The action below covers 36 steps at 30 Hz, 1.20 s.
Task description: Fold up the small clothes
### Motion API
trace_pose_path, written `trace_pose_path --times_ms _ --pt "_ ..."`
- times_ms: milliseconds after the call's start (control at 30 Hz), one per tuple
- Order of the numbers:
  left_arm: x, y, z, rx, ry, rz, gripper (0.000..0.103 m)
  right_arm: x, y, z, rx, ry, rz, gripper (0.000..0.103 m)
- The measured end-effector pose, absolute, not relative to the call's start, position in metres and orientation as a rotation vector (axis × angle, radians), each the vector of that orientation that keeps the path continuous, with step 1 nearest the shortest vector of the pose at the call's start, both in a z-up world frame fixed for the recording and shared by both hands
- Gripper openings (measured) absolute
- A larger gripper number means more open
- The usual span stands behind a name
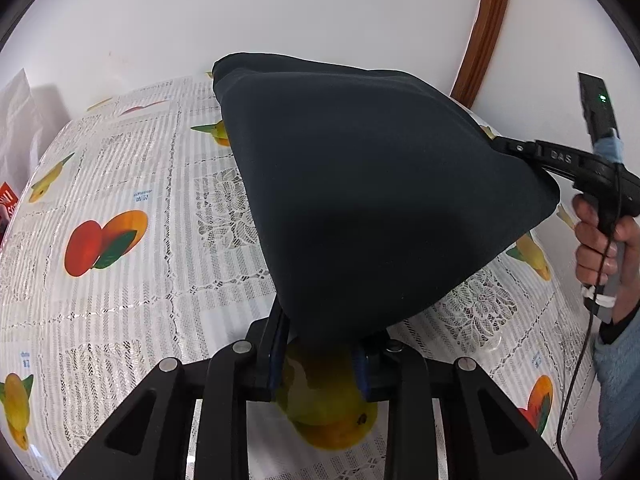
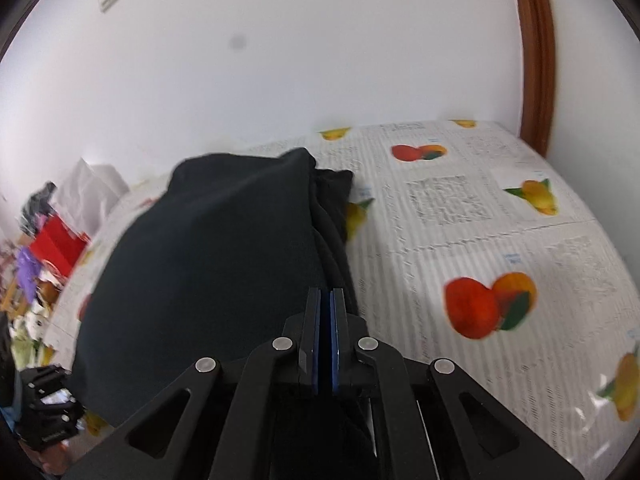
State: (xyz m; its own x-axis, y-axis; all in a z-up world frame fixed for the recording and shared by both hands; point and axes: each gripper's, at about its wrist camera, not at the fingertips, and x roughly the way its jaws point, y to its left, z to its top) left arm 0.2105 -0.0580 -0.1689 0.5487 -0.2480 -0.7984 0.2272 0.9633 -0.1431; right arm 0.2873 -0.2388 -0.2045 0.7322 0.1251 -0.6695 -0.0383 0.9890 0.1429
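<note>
A dark navy garment (image 1: 360, 184) hangs lifted above the fruit-print tablecloth (image 1: 120, 184), stretched between both grippers. My left gripper (image 1: 320, 344) holds its near corner, with the cloth draped over the fingertips. My right gripper (image 1: 508, 145) grips the far right edge, with a hand on its handle. In the right wrist view the garment (image 2: 208, 264) fills the left side, and my right gripper (image 2: 326, 296) is shut on its edge. A bunched dark fold (image 2: 332, 200) trails towards the wall.
The table (image 2: 500, 248) meets a white wall at the back. A brown door frame (image 2: 538, 60) stands at the right. A white bag (image 1: 16, 128) stands at the table's left end, with red and purple clutter (image 2: 44, 252) nearby.
</note>
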Motion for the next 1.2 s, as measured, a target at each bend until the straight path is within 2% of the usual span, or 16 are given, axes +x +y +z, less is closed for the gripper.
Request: trace_pose_path --times_ms 333,533,633,800,933,1000,1033,1200 --pt "0.217 -0.057 -0.169 -0.055 0.995 -0.260 0.028 0.224 -0.259 -0.203 0.090 0.779 -0.004 0.009" --pt "0.203 -0.057 -0.161 -0.044 0.998 -0.249 0.028 0.197 -0.265 -0.213 0.037 0.841 -0.019 0.025" --pt "0.192 -0.052 -0.151 -0.053 0.978 -0.246 0.028 0.193 -0.261 -0.222 0.030 0.872 0.005 0.027" --pt "0.175 -0.043 -0.132 -0.060 0.918 -0.265 0.043 0.199 -0.244 -0.227 0.036 0.853 0.072 0.027" --pt "0.174 -0.042 -0.123 -0.035 0.896 -0.252 0.043 0.213 -0.230 -0.230 0.034 0.848 0.092 0.027" --pt "0.179 -0.041 -0.120 -0.046 0.890 -0.245 0.043 0.220 -0.227 -0.235 0.056 0.862 0.081 0.019" --pt "0.182 -0.042 -0.120 -0.050 0.889 -0.245 0.043 0.222 -0.225 -0.237 0.085 0.863 0.087 0.011" --pt "0.203 -0.050 -0.121 -0.047 0.900 -0.232 0.043 0.222 -0.208 -0.242 0.049 0.855 0.096 0.008"
